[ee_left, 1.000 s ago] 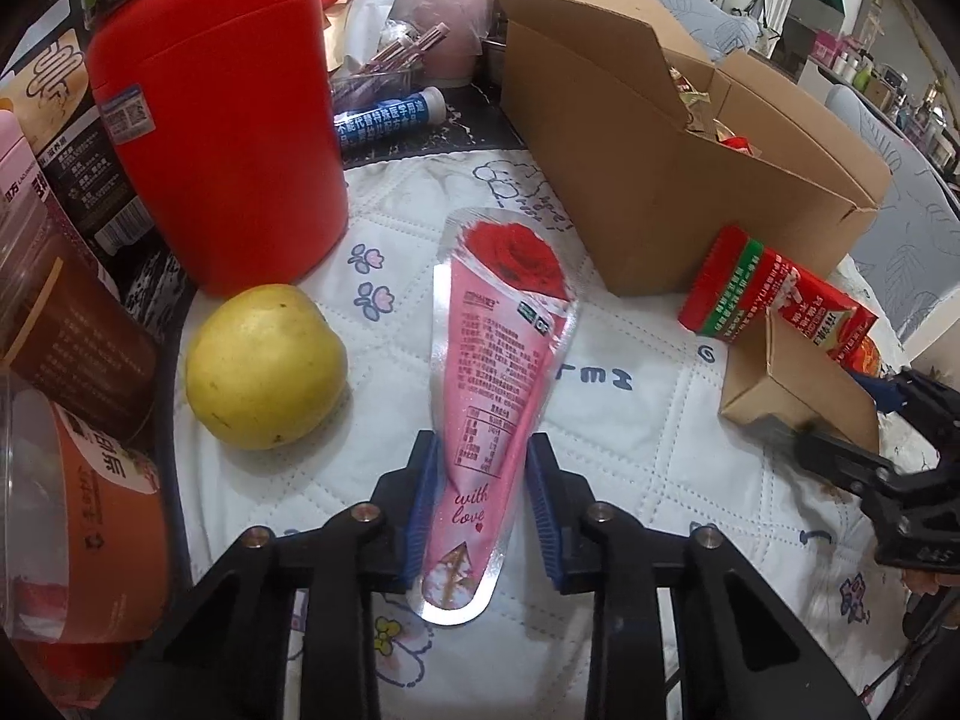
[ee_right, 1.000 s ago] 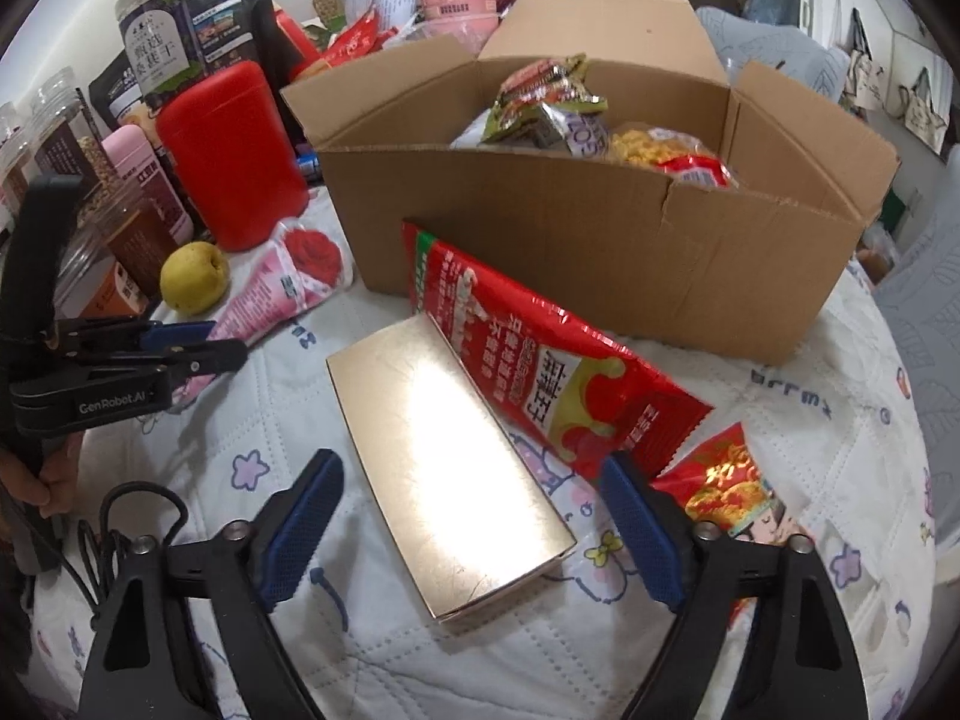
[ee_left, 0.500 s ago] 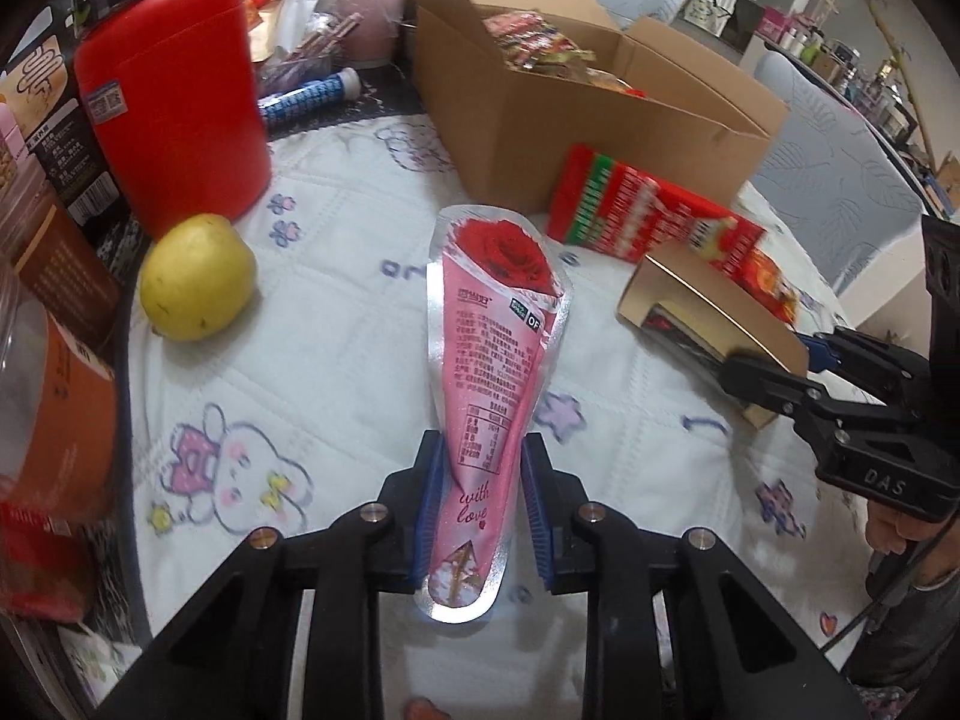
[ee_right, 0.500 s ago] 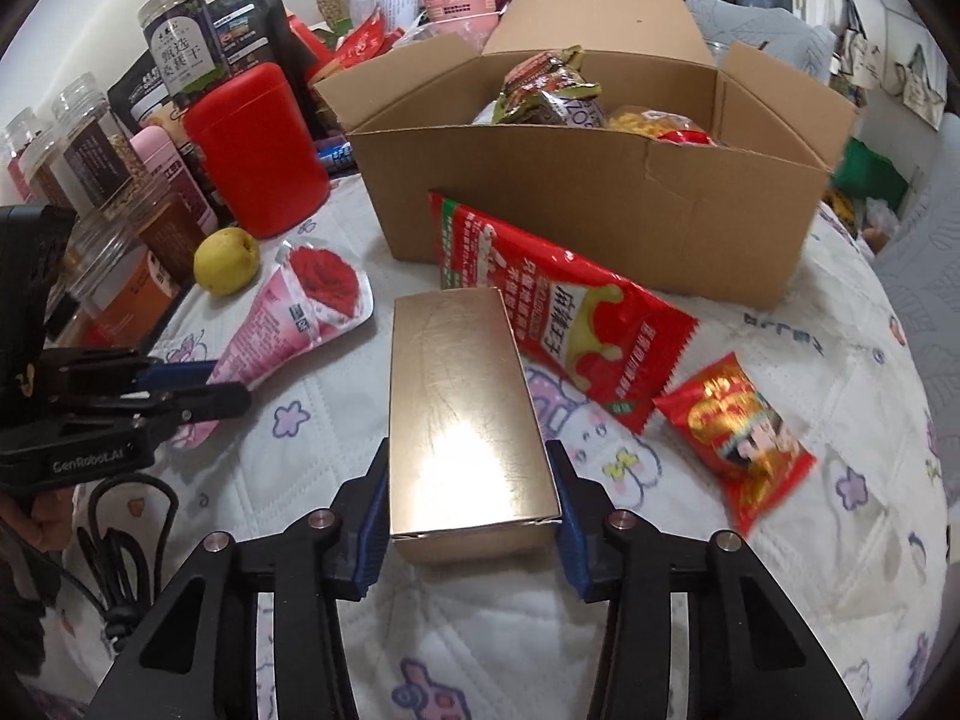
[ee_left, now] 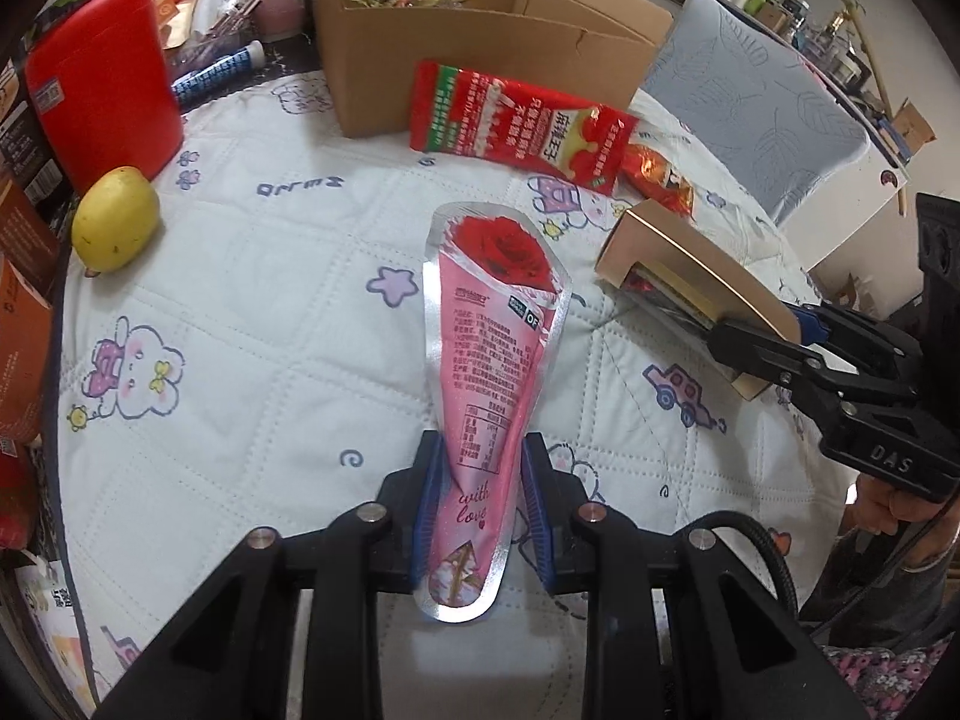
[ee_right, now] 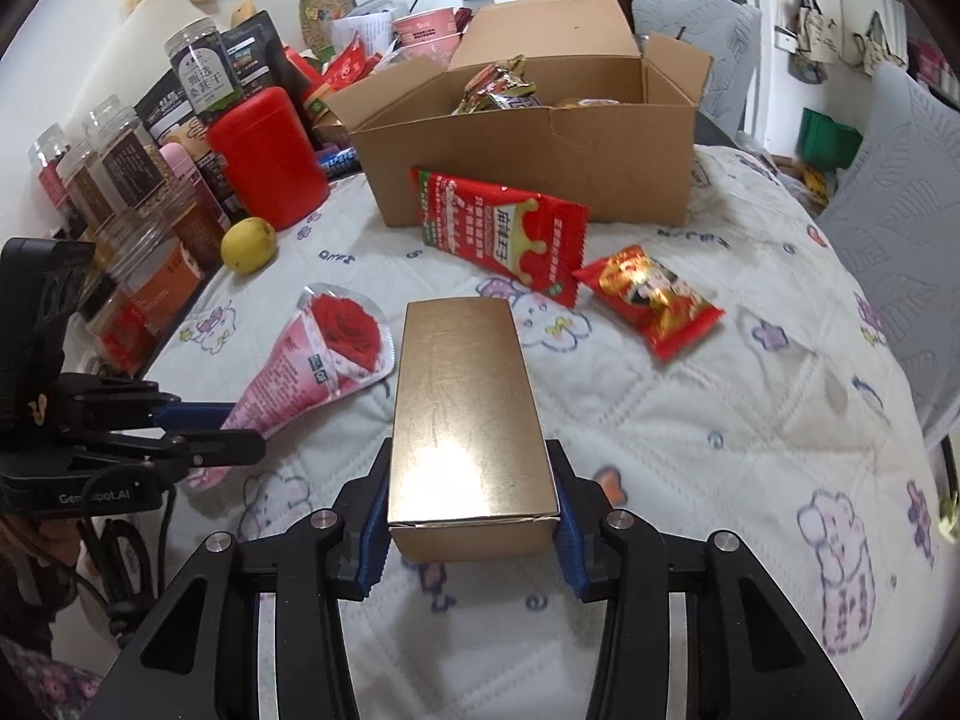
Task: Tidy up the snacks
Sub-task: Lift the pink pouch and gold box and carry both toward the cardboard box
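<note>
While both grippers hang over the quilted tablecloth (ee_right: 690, 420), each has a snack clamped. The left gripper (ee_left: 480, 504) has its blue pads pressed narrow on the tapered tail of a pink rose-print pouch (ee_left: 495, 330); the pouch's wide end, with the red rose, points toward the cardboard box (ee_right: 540, 174). The right gripper (ee_right: 468, 525) has just been closing, and its jaws now sit against the two long sides of a gold box (ee_right: 462, 402), gripping the near end; the far end points at the cardboard box.

Cardboard box: flaps open, snack packets showing inside. Leaning at its front wall, a long red packet (ee_right: 498, 228). Just right of that packet and touching its corner, a small red-and-gold packet (ee_right: 651, 300), flat on the cloth. Left of the cardboard box, a red canister (ee_right: 264, 156); in front of the canister, a yellow fruit (ee_right: 248, 244). Jars (ee_right: 120, 168) line the table edge farther left.
</note>
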